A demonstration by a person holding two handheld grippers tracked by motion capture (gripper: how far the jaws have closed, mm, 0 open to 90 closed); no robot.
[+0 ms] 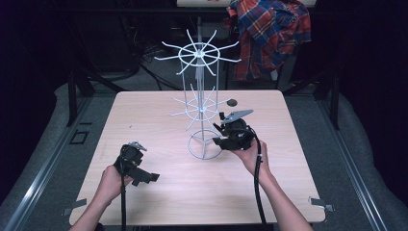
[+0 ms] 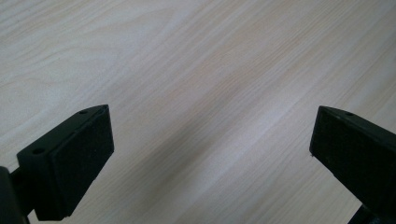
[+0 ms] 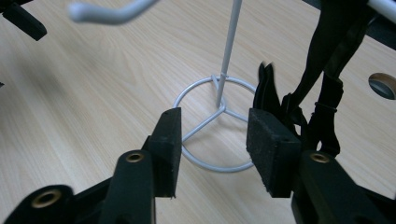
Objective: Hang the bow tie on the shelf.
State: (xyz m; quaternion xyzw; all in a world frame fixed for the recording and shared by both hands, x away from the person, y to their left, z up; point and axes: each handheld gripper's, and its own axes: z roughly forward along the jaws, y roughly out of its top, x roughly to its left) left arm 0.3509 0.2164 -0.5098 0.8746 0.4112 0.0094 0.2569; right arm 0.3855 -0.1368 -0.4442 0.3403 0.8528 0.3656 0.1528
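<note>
Now the right tongs sit beside the white wire rack that stands mid-table, low down near its ring base. In the right gripper view the two black jaws stand partly open with a clear gap between the pads; through that gap the ring base and the thin upright pole show on the table beyond, and nothing is pinched between the pads. Just past the right-hand jaw in that view hangs a dark strap-like item, dangling from above close to the jaw; whether it touches the pad I cannot tell. A white hook arm of the rack crosses the top of that view, blurred.

From the high view, the right hand holds its gripper tilted toward the rack's foot, with the grey plate on top and the cable trailing back along the forearm. A small dark thing shows at the end of one lower hook of the rack, too small to make out.

The left tongs are wide open: the jaws stand far apart in the left gripper view, with bare wood grain between them and nothing touched. In the high view the left hand holds that gripper over the near left part of the table, well apart from the rack.

A plaid shirt hangs behind the table.
</note>
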